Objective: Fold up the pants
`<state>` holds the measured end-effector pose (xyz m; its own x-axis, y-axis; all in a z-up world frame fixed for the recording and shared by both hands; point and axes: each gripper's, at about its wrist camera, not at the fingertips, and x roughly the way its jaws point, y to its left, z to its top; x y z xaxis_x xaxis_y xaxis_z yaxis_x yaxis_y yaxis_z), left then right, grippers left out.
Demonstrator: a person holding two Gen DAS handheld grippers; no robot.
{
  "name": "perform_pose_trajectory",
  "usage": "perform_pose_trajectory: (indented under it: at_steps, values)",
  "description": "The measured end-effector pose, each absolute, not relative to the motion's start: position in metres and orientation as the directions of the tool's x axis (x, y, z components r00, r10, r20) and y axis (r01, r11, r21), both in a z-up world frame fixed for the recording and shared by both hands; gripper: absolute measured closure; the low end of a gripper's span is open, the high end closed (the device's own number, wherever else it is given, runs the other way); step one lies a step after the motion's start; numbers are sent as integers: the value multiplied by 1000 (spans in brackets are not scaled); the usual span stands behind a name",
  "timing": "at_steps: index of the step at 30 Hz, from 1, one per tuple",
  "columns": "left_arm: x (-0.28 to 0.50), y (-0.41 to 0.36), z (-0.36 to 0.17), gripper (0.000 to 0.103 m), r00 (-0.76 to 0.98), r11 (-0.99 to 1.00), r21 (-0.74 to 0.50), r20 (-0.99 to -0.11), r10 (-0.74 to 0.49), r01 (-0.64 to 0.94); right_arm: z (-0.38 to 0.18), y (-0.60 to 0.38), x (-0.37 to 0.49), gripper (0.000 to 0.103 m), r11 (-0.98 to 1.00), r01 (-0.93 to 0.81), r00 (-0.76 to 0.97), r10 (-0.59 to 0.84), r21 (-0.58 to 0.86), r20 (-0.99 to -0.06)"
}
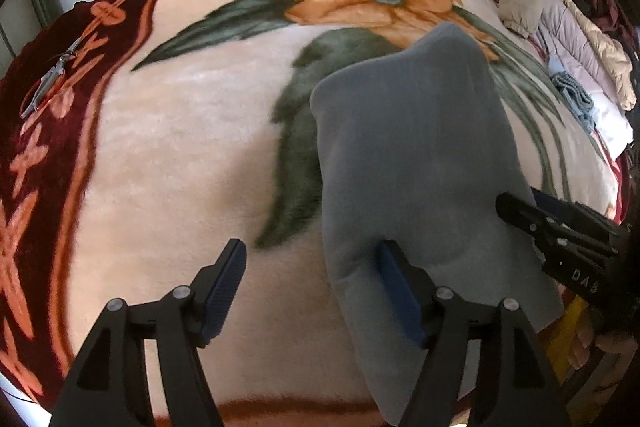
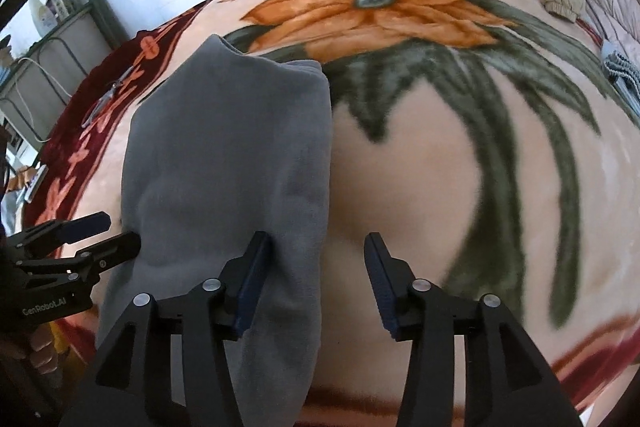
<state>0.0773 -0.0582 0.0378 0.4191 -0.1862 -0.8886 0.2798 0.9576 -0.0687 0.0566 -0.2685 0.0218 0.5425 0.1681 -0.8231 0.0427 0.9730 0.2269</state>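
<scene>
A folded grey fleece pair of pants (image 1: 404, 163) is laid lengthwise on the floral plush blanket (image 1: 180, 147) of the bed, near its front edge. The left gripper (image 1: 310, 291) and right gripper (image 2: 316, 283) are held released, jaws spread, each straddling one long edge of the pants. Metal scissors (image 1: 50, 79) are noted by the blanket's left border.

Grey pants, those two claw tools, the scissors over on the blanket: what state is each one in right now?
Grey pants: folded lengthwise into a narrow strip, lying flat on the floral blanket.
Left gripper: open, holding nothing, at the pants' left edge.
Right gripper: open, holding nothing, at the pants' right edge.
Scissors: closed, lying on the blanket's red border.
</scene>
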Motion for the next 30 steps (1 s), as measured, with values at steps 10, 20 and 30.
perform_pose_trajectory:
  at_steps: [10,20,30]
  values:
    - [74,-51,91,31,494,947,-118,-830,-260,300,80,-257,54,55,980,-8,645,157,199,-748]
    - [115,-72,78,68,476,928,-178,-818,-324,326,50,-246,104,79,979,-17,624,169,203,-763]
    - [136,-70,49,61,433,938,-216,-843,-319,271,38,-254,107,79,979,-32,601,182,203,-779]
